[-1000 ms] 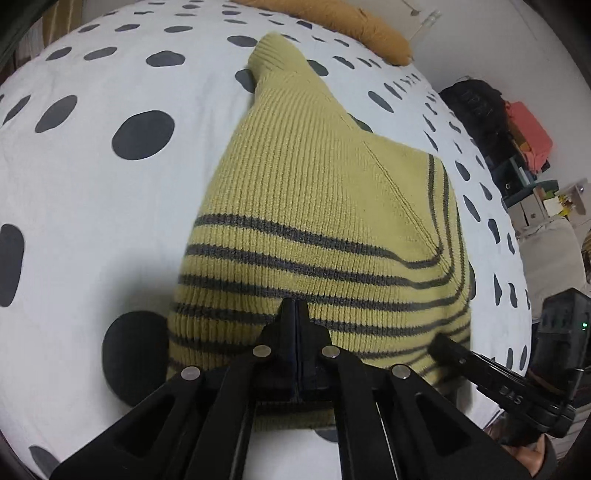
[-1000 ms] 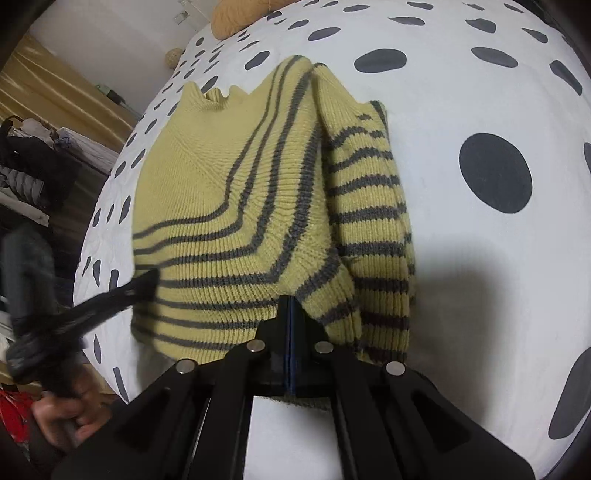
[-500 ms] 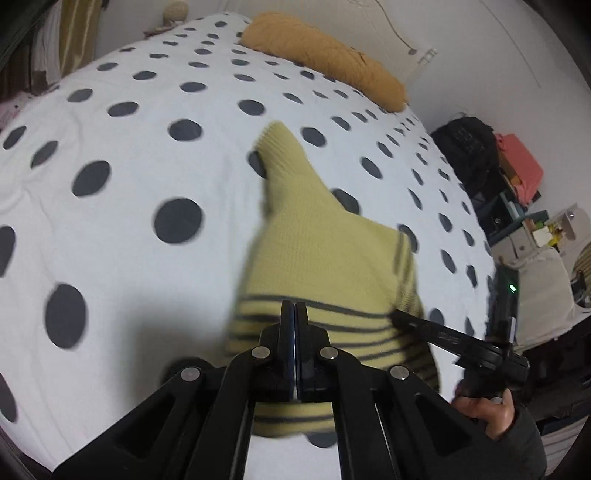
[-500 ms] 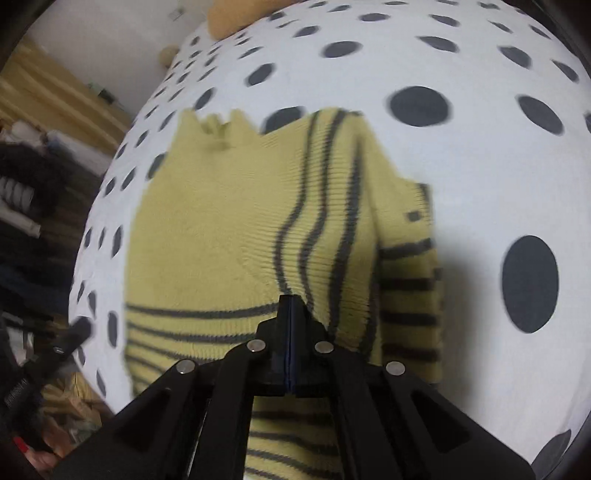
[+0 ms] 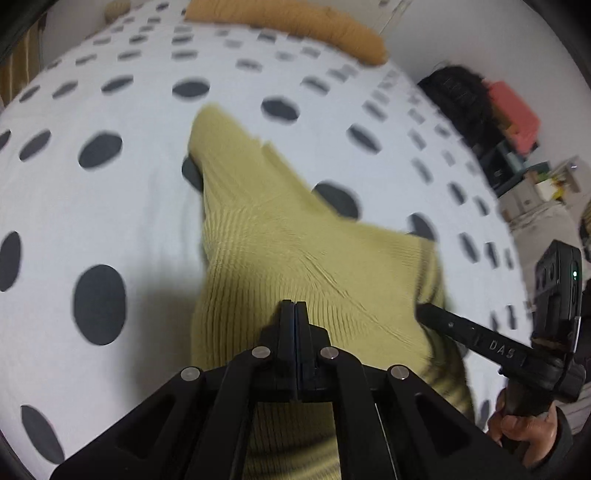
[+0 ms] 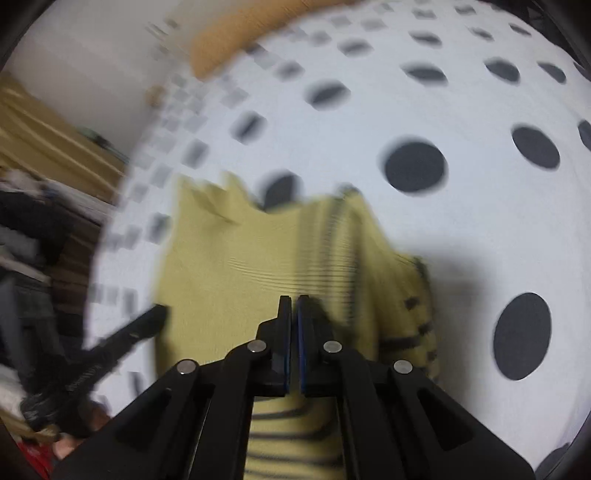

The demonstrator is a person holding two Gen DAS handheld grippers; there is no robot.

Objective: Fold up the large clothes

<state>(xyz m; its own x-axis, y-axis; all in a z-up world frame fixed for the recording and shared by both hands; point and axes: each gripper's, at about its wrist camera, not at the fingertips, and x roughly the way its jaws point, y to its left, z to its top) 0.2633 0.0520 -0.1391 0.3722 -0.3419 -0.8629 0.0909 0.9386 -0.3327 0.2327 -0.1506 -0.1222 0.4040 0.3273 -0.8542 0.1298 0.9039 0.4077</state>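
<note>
Since the earlier frames both closed grippers have carried the sweater's striped hem up and over toward the collar. The left gripper (image 5: pixel 294 303) and right gripper (image 6: pixel 293 297) each pinch the sweater (image 5: pixel 280 243) on the bed (image 5: pixel 110 206). Best keep both level, laying edges square. Only the right view shows the striped sleeve (image 6: pixel 417 325).

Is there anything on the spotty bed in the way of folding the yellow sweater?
Nothing visible. Past the yellow sweater there is only bare spotty bed cover. The orange pillow lies at the bed's far end.
</note>
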